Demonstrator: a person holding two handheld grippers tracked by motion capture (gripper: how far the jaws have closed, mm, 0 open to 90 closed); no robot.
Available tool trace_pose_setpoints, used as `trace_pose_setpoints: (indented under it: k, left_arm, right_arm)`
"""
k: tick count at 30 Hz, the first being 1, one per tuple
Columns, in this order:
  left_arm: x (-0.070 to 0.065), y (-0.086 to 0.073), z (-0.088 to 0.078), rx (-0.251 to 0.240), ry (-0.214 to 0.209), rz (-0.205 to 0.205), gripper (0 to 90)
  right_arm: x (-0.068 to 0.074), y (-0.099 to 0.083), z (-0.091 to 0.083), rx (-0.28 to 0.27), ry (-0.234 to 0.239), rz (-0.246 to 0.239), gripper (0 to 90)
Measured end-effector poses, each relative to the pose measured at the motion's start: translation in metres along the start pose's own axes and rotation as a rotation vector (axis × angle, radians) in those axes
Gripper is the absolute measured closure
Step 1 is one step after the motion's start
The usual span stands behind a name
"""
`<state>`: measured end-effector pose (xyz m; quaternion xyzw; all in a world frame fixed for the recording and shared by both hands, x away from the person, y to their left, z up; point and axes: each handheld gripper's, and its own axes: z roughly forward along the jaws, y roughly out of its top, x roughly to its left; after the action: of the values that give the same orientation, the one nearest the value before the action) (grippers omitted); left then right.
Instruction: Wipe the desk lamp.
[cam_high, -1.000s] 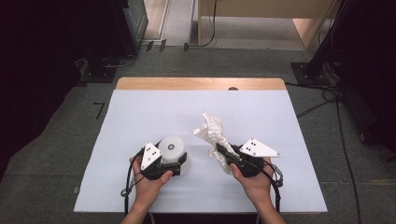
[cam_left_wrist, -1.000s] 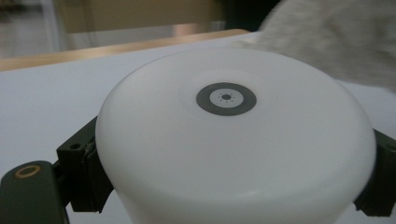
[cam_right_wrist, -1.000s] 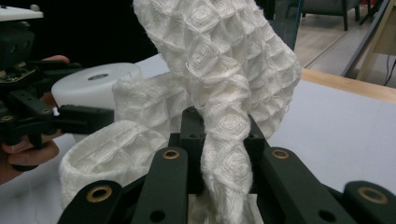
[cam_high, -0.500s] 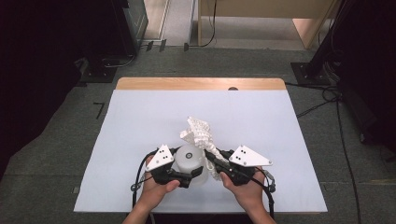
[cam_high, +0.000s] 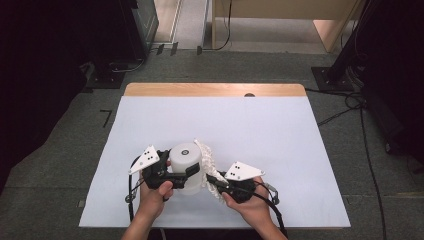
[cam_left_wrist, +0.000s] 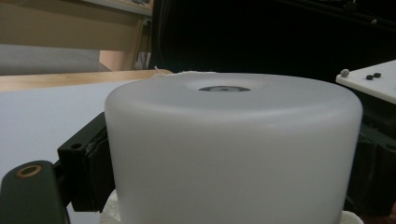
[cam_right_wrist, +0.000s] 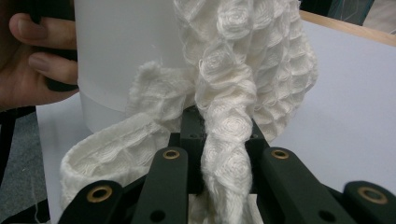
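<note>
Two claws are working close together at the near edge of the counter (cam_high: 300, 150), and I am reading this as a wipe that is only just beginning. From the high view, my left claw (cam_high: 187, 172) is clamping the white container (cam_high: 186, 167) across its sides, so the container is sitting right between its jaws. My right claw (cam_high: 212, 180) is pinching the white waffle cloth (cam_high: 206, 162), which is draping from its tips up against the container's right flank.

Along the left gripper view, the container (cam_left_wrist: 233, 154) is sitting squarely between the dark pads, both pressing on its wall, with its flat top facing up.

Along the right gripper view, the jaws are clenching a twisted bunch of cloth (cam_right_wrist: 229, 140) just ahead of them. Beyond the tips, the cloth is lying against the container (cam_right_wrist: 126, 51), and the fingers of the other hand (cam_right_wrist: 37, 60) are curling beside it.

Grasping and bringing together look done; I judge the rubbing around the wall and top is mostly remaining.
</note>
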<state>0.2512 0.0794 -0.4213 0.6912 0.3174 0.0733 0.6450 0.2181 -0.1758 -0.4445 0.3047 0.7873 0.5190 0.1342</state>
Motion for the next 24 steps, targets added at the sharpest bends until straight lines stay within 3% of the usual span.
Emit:
trace_pose_setpoints:
  k: [3,9,13,18,24]
  left_arm:
    - [-0.003,-0.004,0.005,0.033,-0.003,0.021,8.6]
    - [-0.017,-0.014,0.023,0.107,-0.069,0.064,8.6]
    - [-0.022,-0.017,0.029,0.132,-0.086,0.078,8.6]
    - [-0.017,-0.011,0.021,0.093,-0.065,0.058,8.6]
    - [-0.005,0.0,0.003,0.008,-0.006,0.013,8.6]
  right_arm:
    - [-0.002,0.003,-0.006,-0.029,-0.017,0.006,77.9]
    - [-0.01,0.015,-0.028,-0.121,-0.073,0.012,77.9]
    - [-0.013,0.02,-0.04,-0.181,-0.095,0.013,77.9]
    - [-0.012,0.015,-0.032,-0.144,-0.074,0.02,77.9]
    - [-0.002,0.003,-0.007,-0.027,-0.015,0.016,77.8]
